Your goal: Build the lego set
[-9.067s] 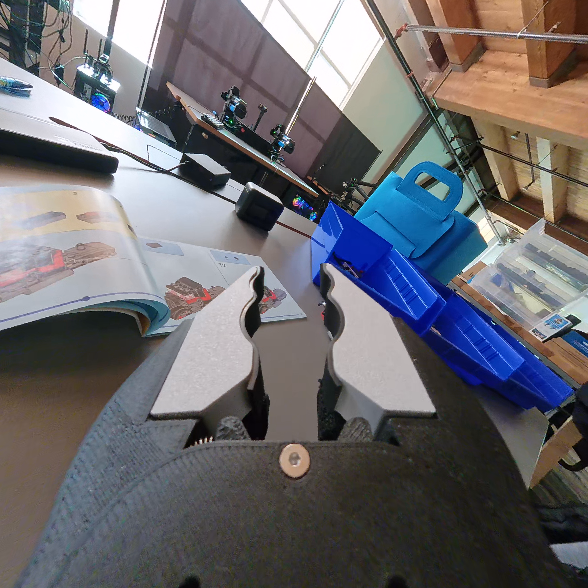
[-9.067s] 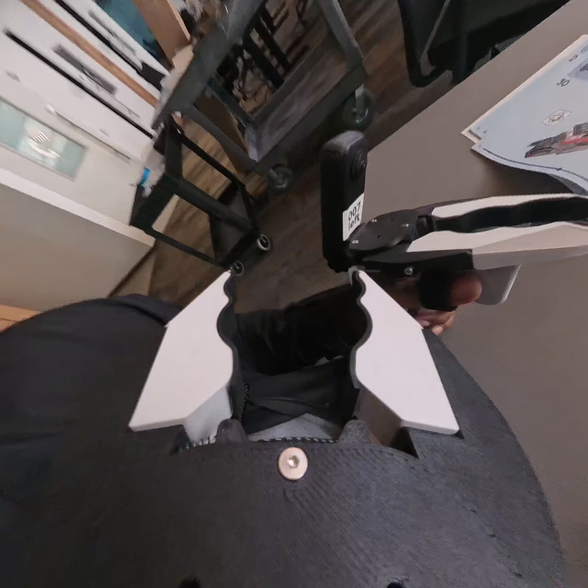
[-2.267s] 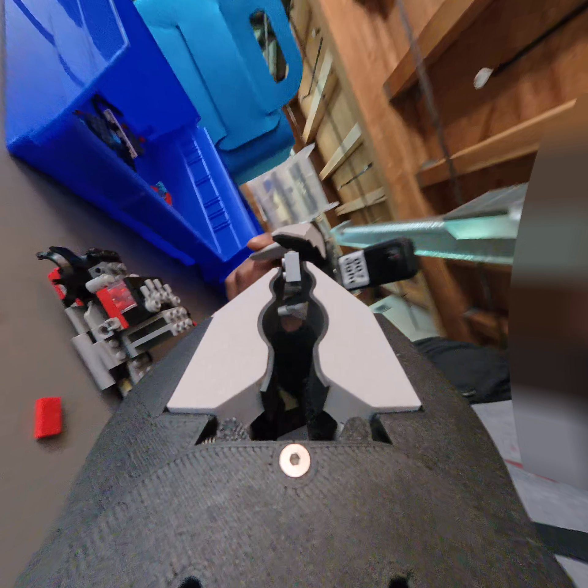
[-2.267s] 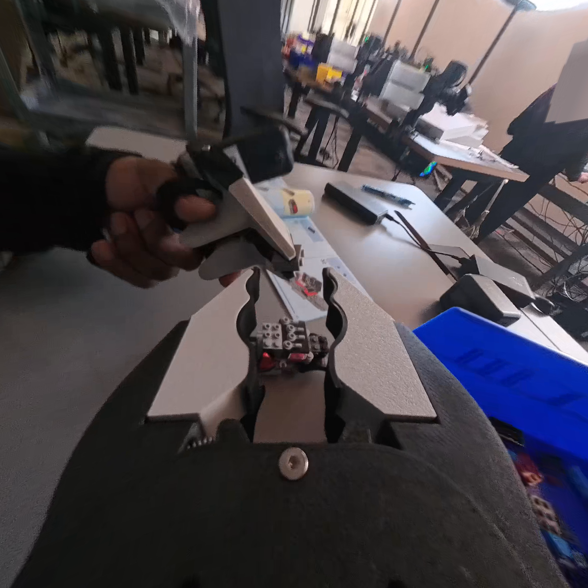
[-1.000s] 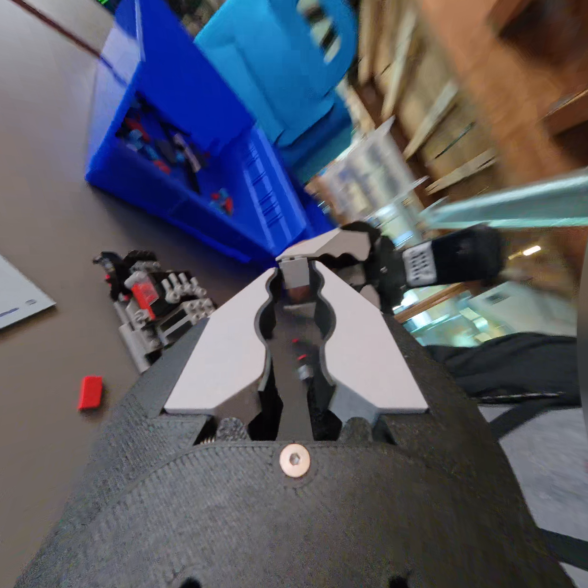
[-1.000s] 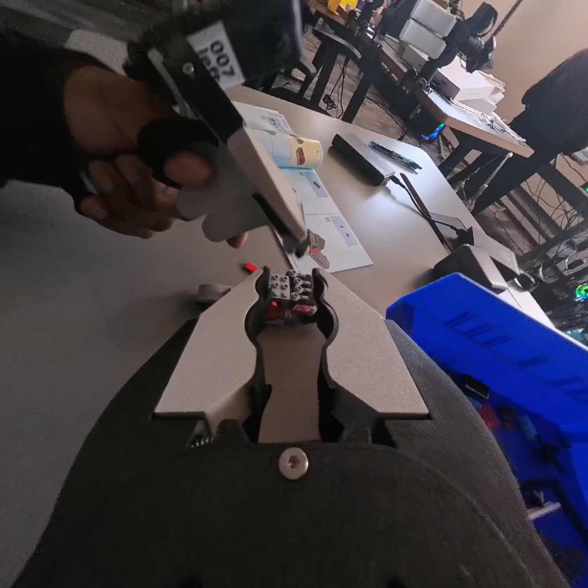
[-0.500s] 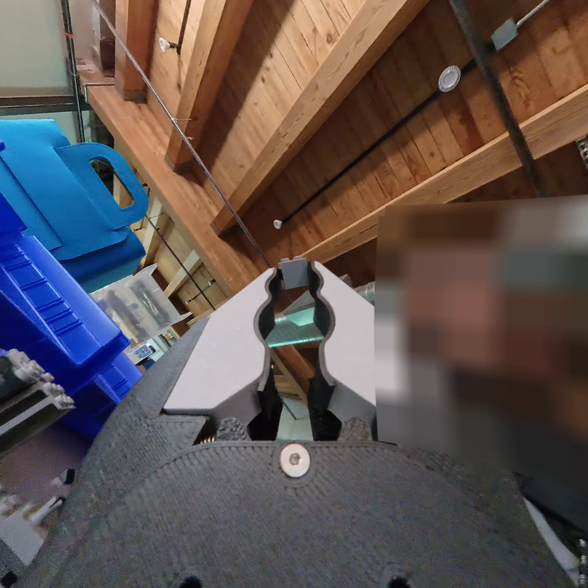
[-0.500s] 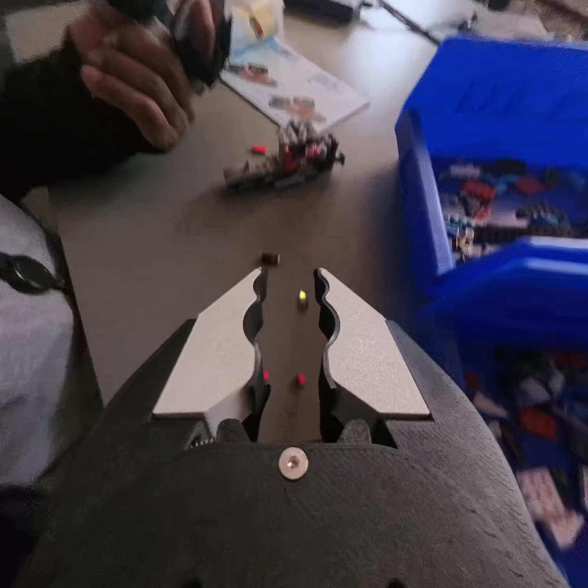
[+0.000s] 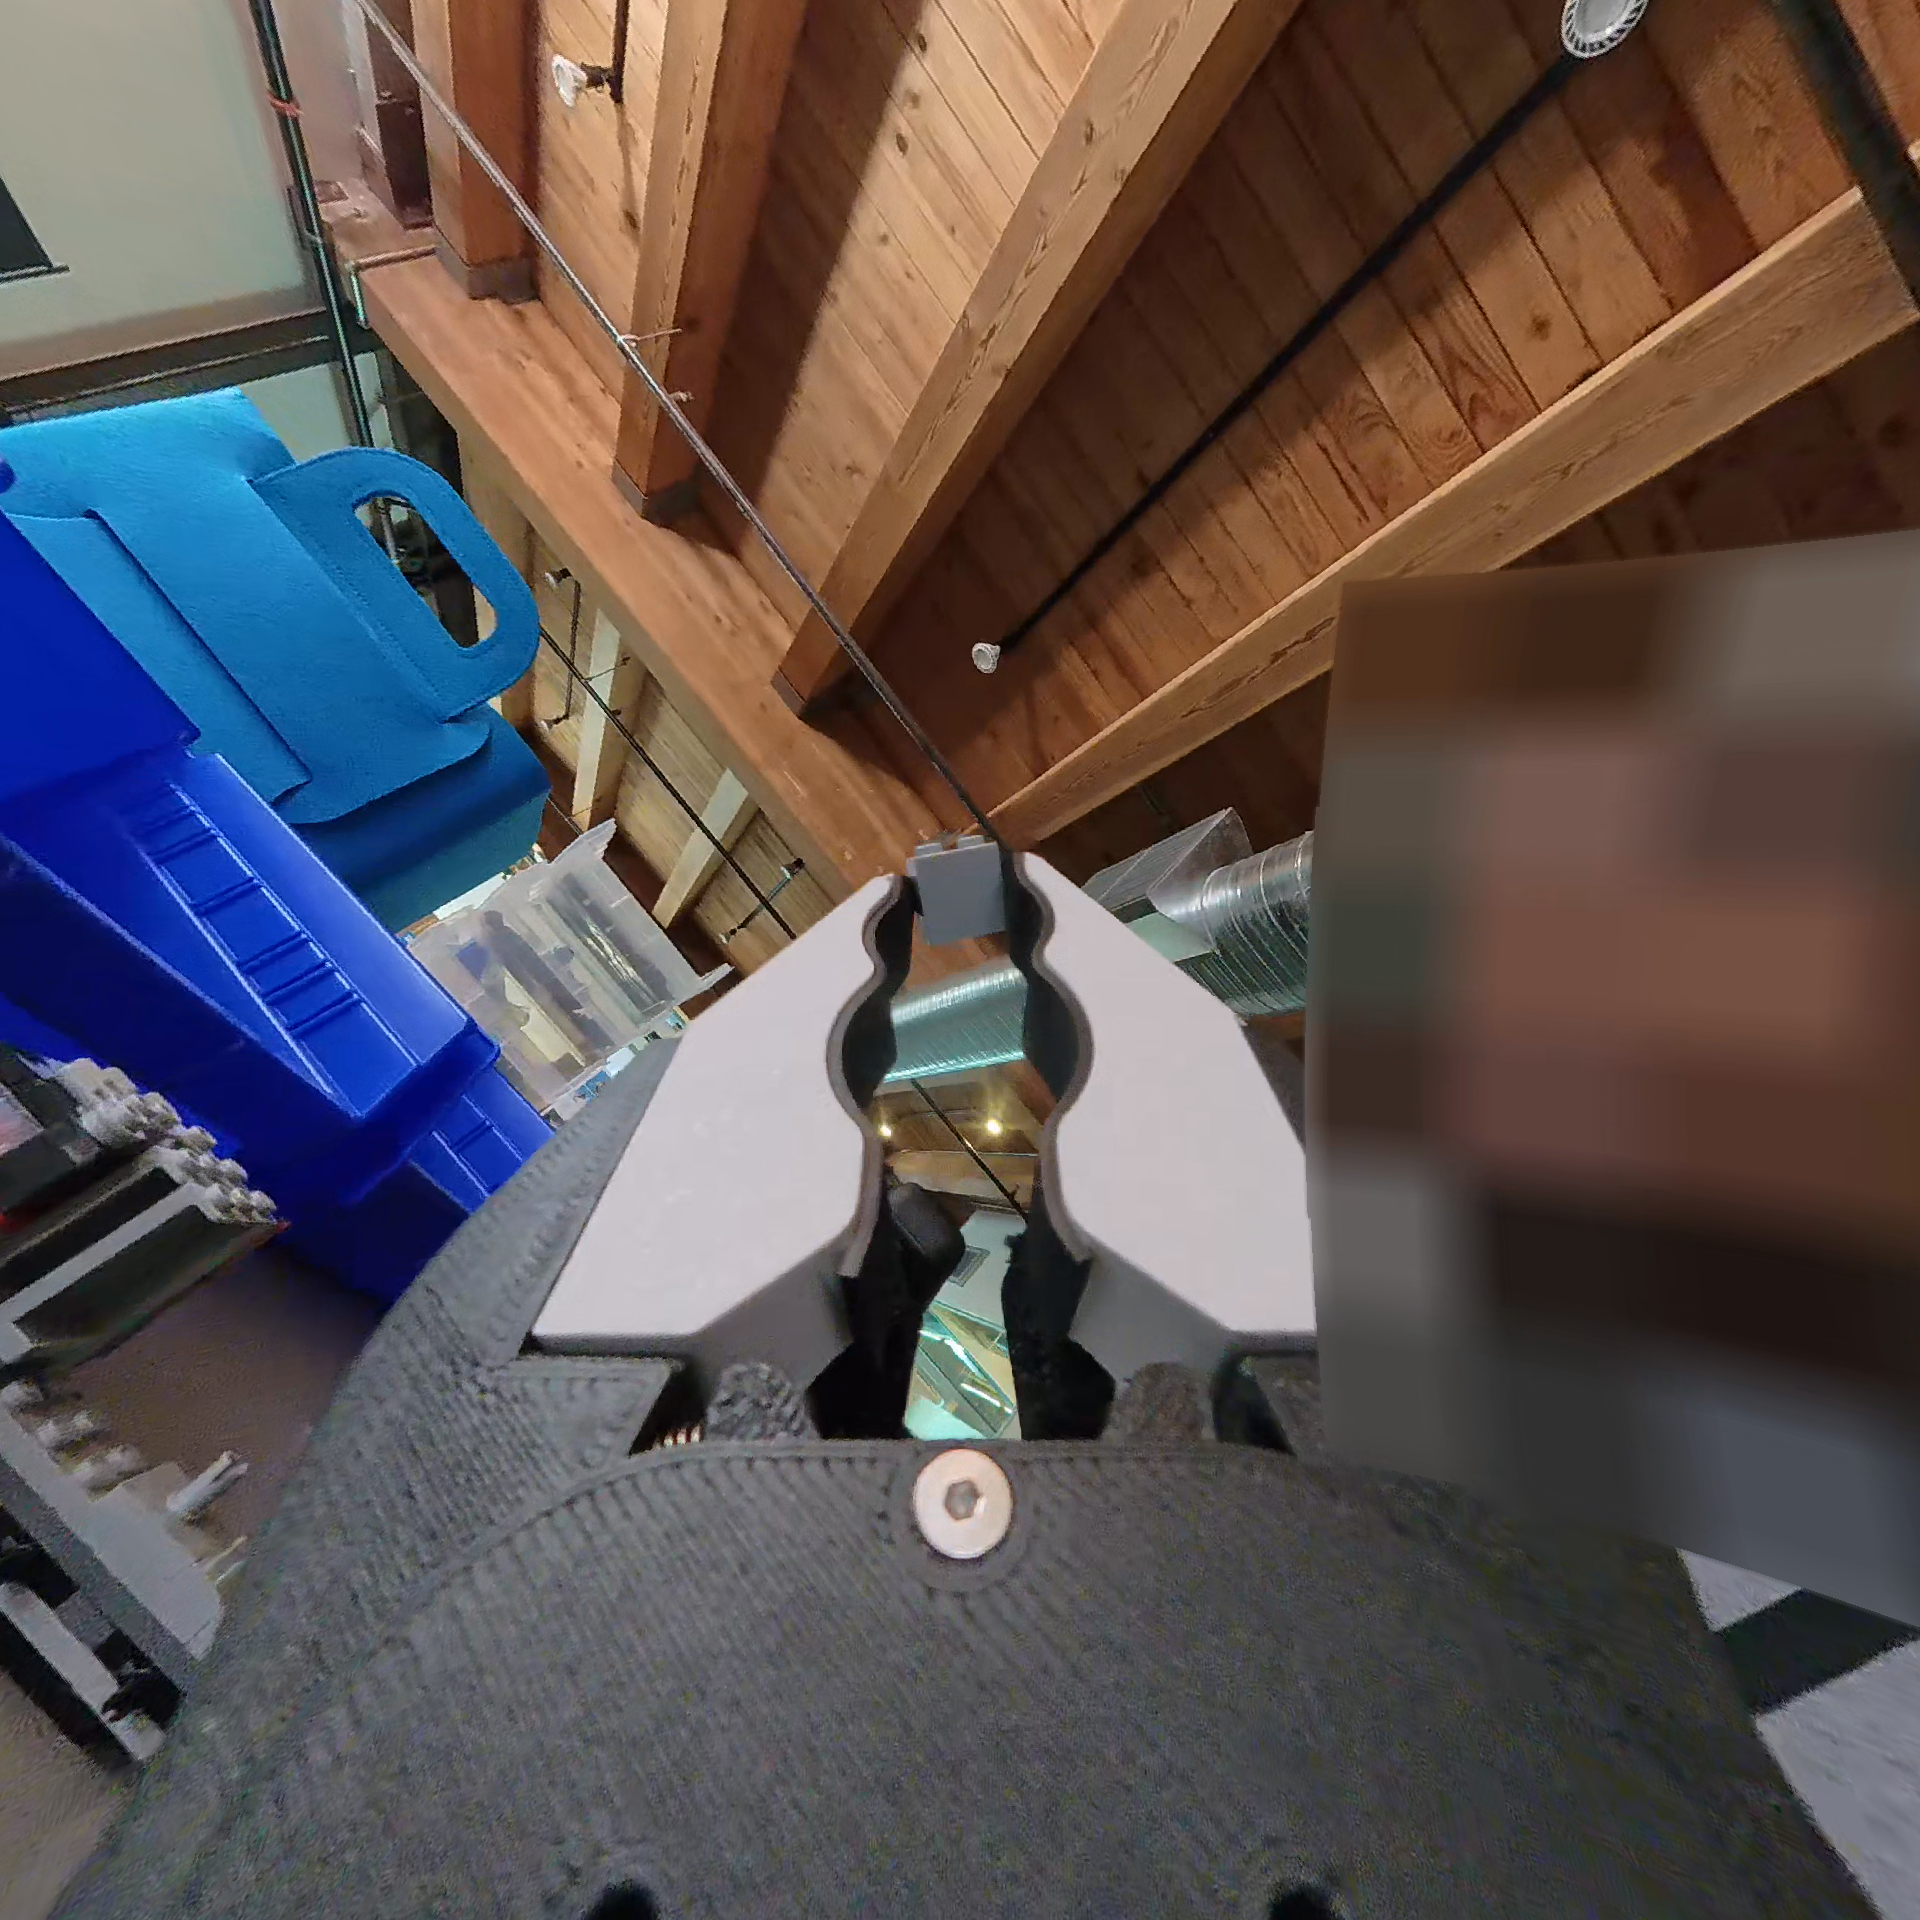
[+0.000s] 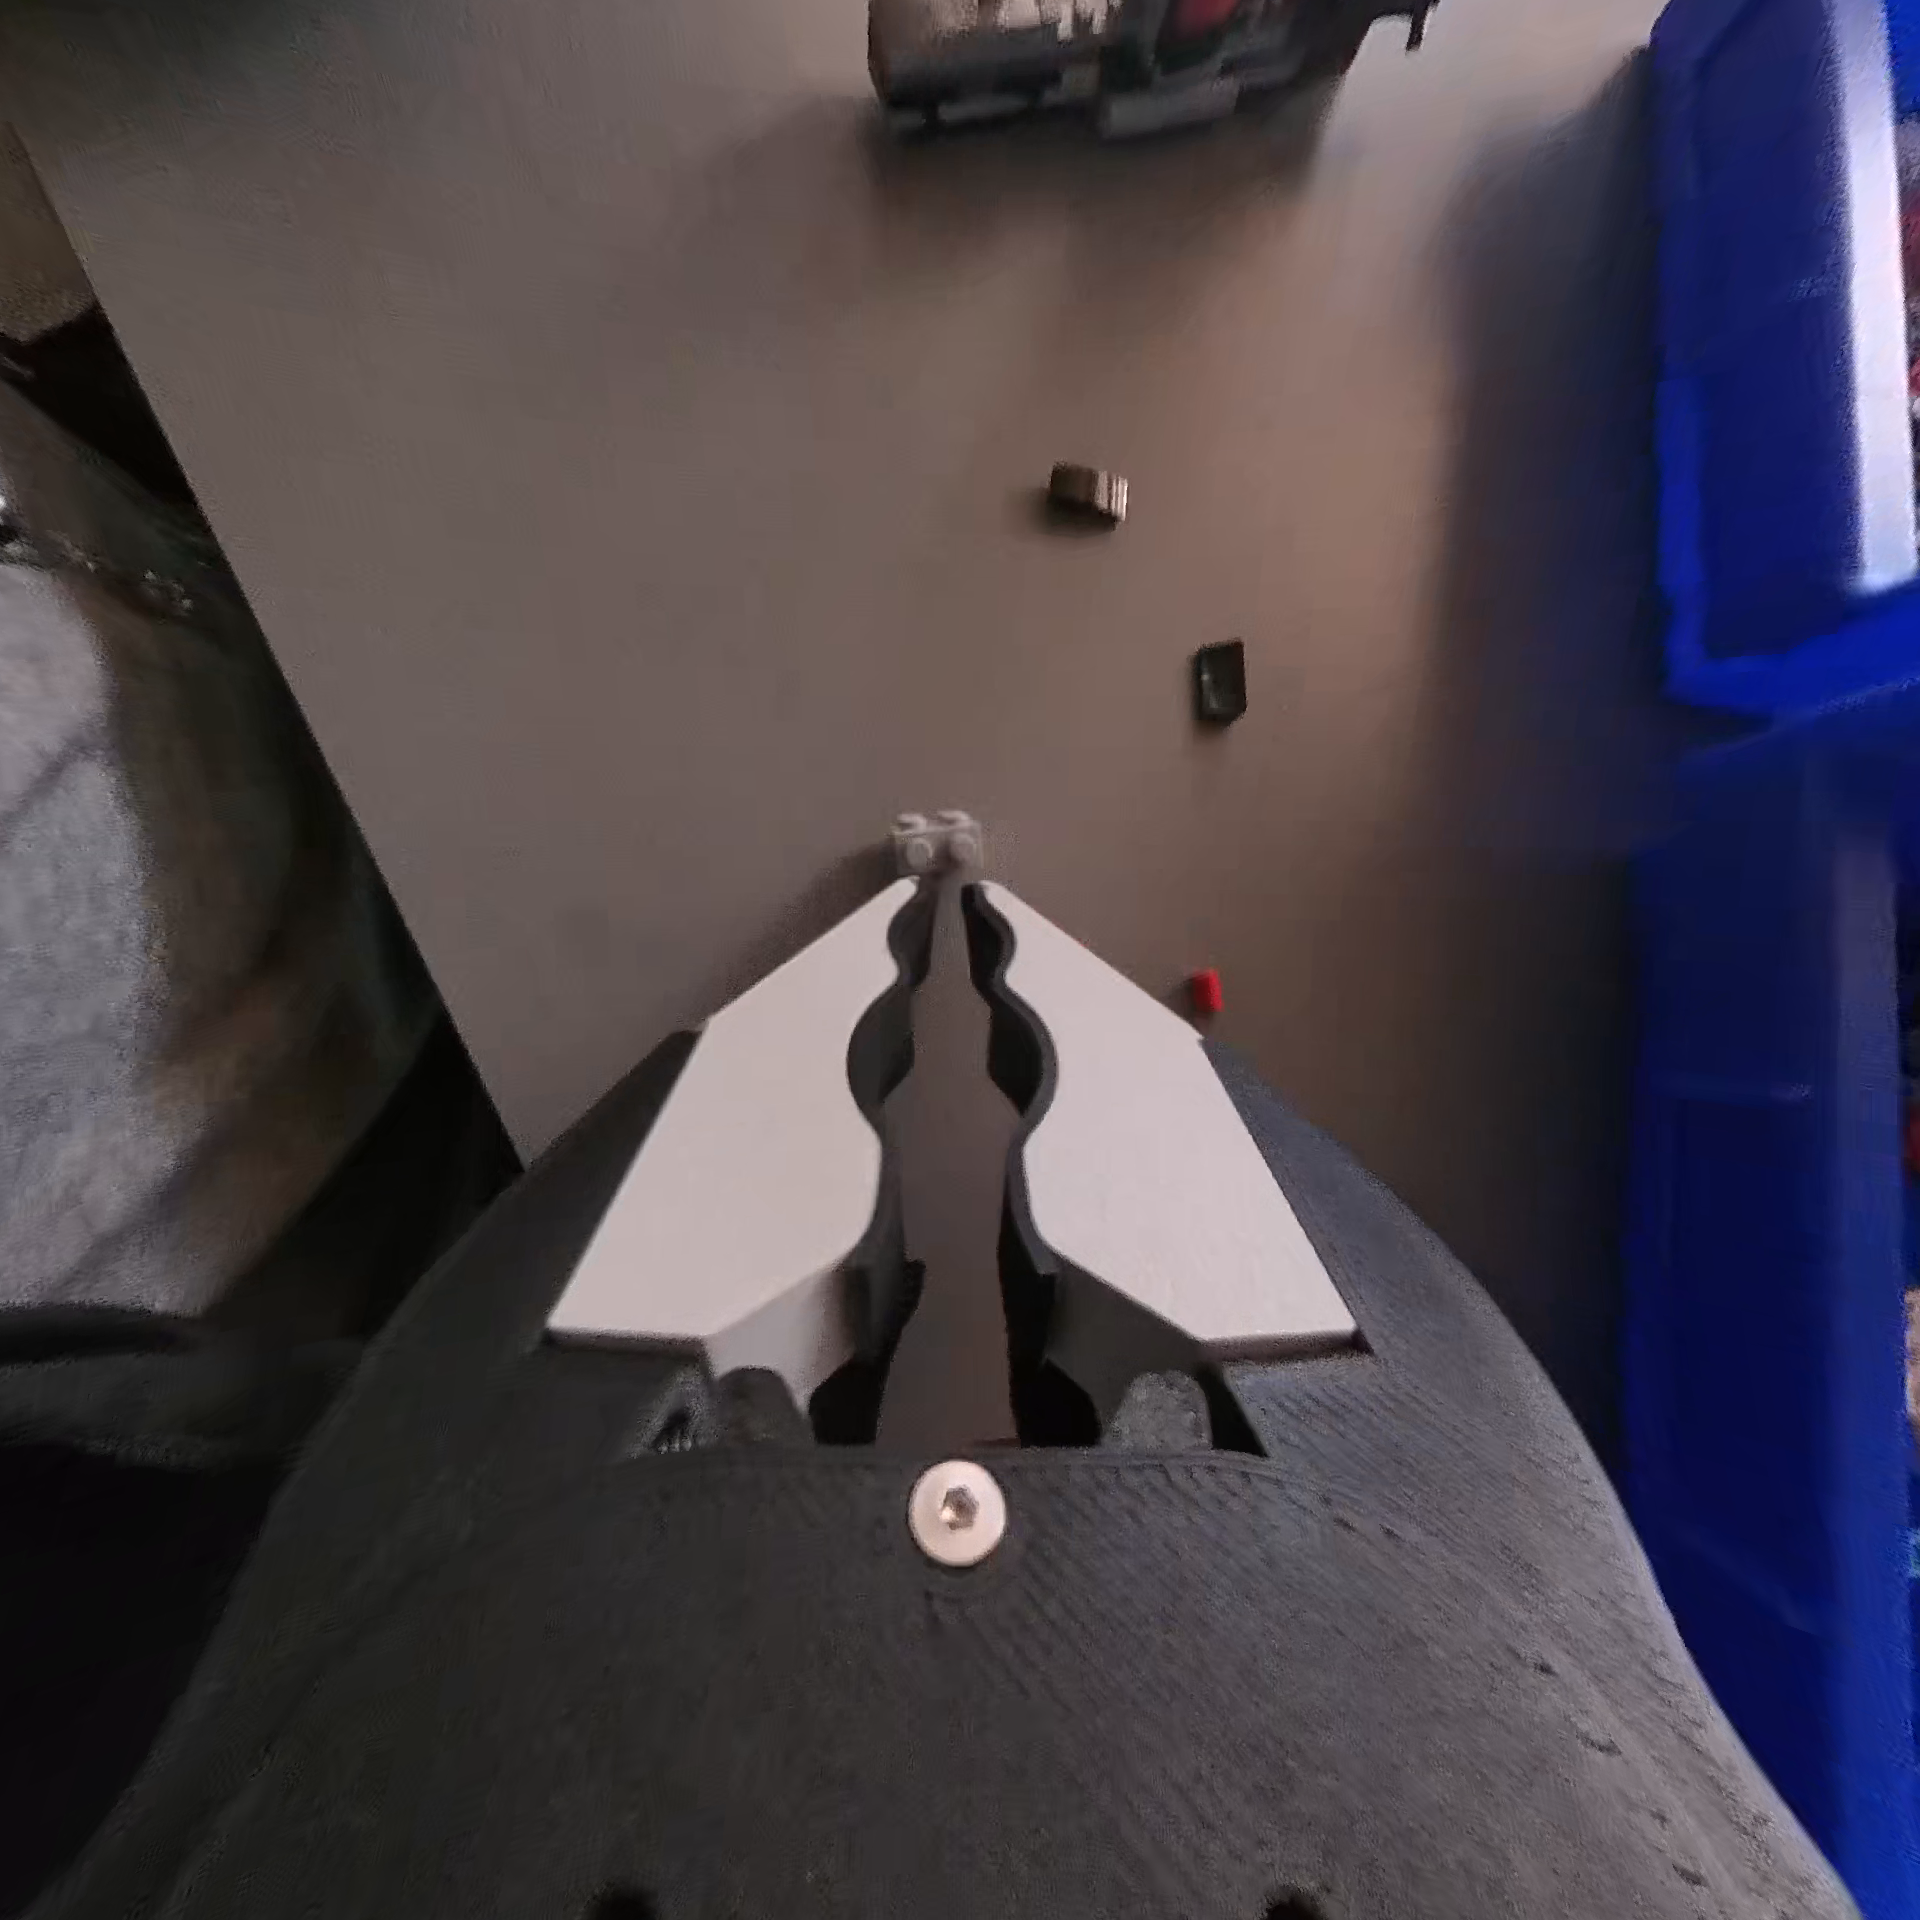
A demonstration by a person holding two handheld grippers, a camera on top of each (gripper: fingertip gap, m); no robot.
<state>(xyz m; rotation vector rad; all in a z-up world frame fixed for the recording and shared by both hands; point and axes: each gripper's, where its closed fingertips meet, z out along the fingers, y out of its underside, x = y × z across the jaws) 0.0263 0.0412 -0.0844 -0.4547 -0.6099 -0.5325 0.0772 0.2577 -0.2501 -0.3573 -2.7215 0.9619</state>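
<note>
My left gripper (image 9: pixel 958 896) points up toward the wooden ceiling and is shut on a small grey brick (image 9: pixel 961 902) pinched at its fingertips. My right gripper (image 10: pixel 940 885) points down at the grey-brown table (image 10: pixel 623 520), its fingertips closed on a small light grey two-stud plate (image 10: pixel 935 840) that is at the table surface. The partly built black, grey and red lego model lies at the top of the right wrist view (image 10: pixel 1122 52), and part of it shows at the left edge of the left wrist view (image 9: pixel 104 1195).
Loose pieces lie on the table ahead of the right gripper: a dark brown one (image 10: pixel 1088 514), a black one (image 10: pixel 1219 681) and a red one (image 10: pixel 1205 987). Blue bins (image 10: pixel 1766 416) stand along the right, also in the left wrist view (image 9: pixel 260 935). A person's clothing (image 10: pixel 104 935) is beyond the table's left edge.
The right gripper let go of the model, dropped toward the table and went from open to shut on the small grey plate. The left gripper swung upward, still holding its grey brick.
</note>
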